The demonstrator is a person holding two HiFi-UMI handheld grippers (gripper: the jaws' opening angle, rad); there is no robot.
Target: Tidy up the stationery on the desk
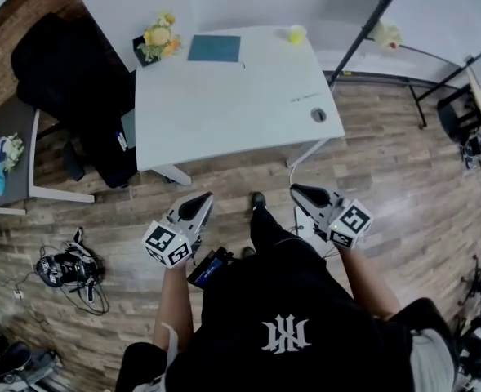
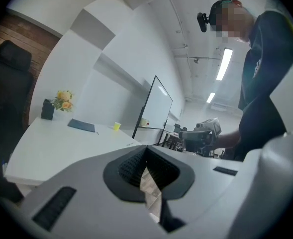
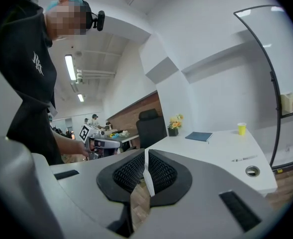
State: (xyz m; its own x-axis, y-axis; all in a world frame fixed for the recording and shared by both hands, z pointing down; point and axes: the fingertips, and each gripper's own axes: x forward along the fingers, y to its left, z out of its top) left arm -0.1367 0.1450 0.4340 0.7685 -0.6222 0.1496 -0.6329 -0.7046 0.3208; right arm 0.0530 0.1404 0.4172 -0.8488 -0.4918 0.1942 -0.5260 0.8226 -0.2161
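A white desk (image 1: 224, 104) stands ahead of me in the head view. On it lie a blue notebook (image 1: 214, 48) at the far middle, a yellow cup (image 1: 296, 33) at the far right corner and a pen (image 1: 304, 98) near the right edge. My left gripper (image 1: 200, 206) and right gripper (image 1: 302, 193) hover short of the desk's near edge, over the wooden floor, both shut and empty. The right gripper view shows the notebook (image 3: 198, 136), the cup (image 3: 242, 128) and the pen (image 3: 244, 158). In the left gripper view the notebook (image 2: 81, 126) and cup (image 2: 117, 126) appear far off.
A flower pot (image 1: 157, 42) sits at the desk's far left corner, and a cable hole (image 1: 318, 115) near its right edge. A black office chair (image 1: 69, 88) stands left of the desk, beside a grey side table (image 1: 11, 141). Whiteboard legs (image 1: 371, 31) stand at back right; cables lie on the floor at left.
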